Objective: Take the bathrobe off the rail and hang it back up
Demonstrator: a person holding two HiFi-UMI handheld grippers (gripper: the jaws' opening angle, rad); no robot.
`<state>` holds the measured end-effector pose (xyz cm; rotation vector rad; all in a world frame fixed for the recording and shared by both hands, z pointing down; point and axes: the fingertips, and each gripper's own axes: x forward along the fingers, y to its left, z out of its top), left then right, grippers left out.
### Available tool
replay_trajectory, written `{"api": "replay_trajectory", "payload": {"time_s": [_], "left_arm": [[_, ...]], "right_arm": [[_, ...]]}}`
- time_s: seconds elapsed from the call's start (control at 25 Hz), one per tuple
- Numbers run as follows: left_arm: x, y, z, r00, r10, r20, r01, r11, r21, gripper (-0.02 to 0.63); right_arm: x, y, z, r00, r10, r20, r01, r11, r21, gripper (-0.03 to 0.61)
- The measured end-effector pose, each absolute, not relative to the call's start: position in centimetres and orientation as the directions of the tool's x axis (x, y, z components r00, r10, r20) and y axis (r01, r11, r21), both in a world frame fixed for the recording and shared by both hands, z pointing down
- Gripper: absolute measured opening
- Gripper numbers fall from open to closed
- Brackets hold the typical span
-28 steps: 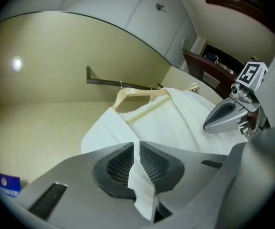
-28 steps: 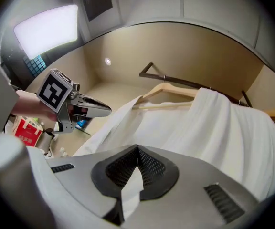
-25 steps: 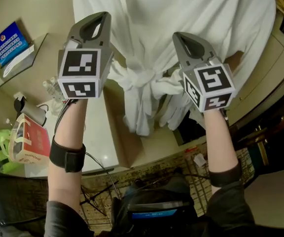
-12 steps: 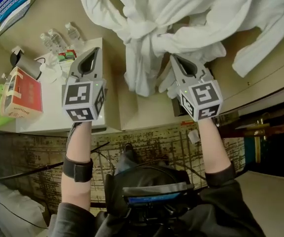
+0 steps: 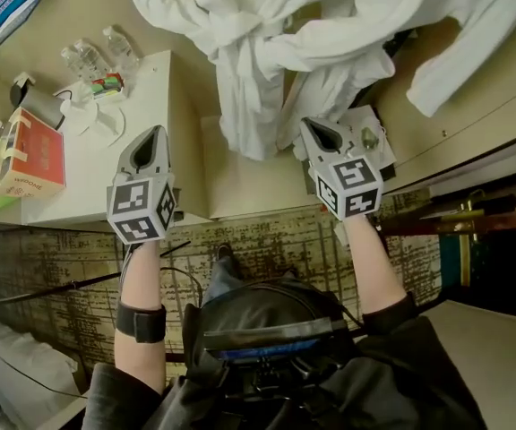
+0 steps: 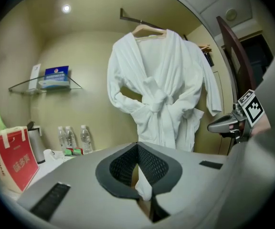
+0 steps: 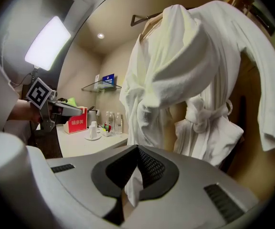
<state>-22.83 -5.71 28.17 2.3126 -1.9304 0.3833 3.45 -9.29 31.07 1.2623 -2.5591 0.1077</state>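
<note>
My left gripper [image 5: 153, 137] and right gripper [image 5: 312, 131] are closed, empty. The bathrobe [image 6: 159, 89] hangs from the rail [image 6: 130, 18]. A red bag [image 6: 11, 156] (contents hidden) stands near the bottles [image 6: 73, 138].

white counter [image 5: 158, 92], water bottles [image 5: 92, 56], red box [image 5: 30, 155]

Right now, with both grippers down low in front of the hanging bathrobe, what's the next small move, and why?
Probably open the fingers of the right gripper and lift it toward the hanger, assuming the bathrobe is still to come off. It hangs from that hanger on the rail. The right gripper and the left gripper are both shut, empty and short of it.
</note>
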Motion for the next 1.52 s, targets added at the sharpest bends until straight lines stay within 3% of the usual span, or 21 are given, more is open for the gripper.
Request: {"api": "replay_trajectory", "payload": {"time_s": [0.92, 1.52], "left_arm": [[-18.9, -0.8, 36.1, 0.21, -0.9, 0.382, -0.977, -0.206, 0.052, 0.0], [-19.3, 1.0, 38.0, 0.213, -0.885, 0.414, -0.976, -0.207, 0.061, 0.0]], "right_arm": [[8.8, -3.9, 38.8, -0.545, -0.75, 0.375, -0.83, 0.546, -0.114, 0.017], [8.0, -3.1, 39.6, -0.534, -0.742, 0.406, -0.83, 0.552, -0.084, 0.015]]}}
